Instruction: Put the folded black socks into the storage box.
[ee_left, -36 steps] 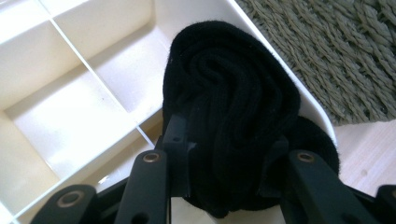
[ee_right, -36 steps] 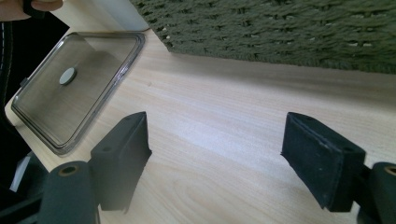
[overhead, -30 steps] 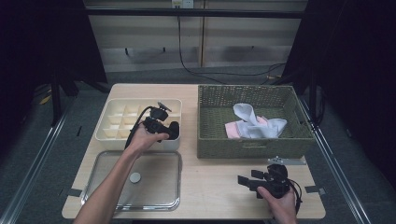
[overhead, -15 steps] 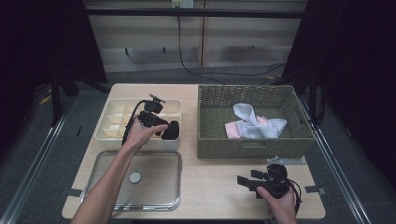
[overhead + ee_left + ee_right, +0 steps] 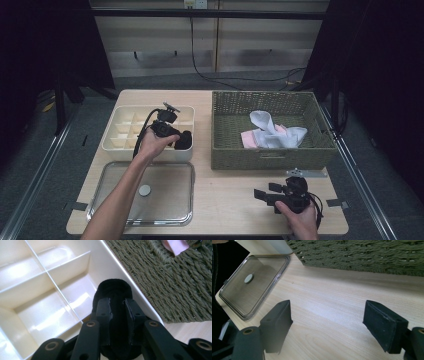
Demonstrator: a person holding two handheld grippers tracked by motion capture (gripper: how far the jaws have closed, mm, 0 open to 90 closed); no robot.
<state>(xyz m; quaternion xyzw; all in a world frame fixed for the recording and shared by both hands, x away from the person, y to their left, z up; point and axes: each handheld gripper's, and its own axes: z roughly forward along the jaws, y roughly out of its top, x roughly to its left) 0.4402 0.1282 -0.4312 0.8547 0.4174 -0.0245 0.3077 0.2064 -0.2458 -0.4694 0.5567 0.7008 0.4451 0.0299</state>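
Black rolled sock (image 5: 114, 293) sits clamped in the left gripper (image 5: 176, 138), whose jaws have just been closing, over the divided box's (image 5: 114, 141) centre-frame corner compartment. Lower it straight before releasing. Right gripper (image 5: 264, 195) gapes empty.

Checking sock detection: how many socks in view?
3: black sock in the left gripper at the divided box; white sock and pink sock in the basket. More may be hidden underneath.
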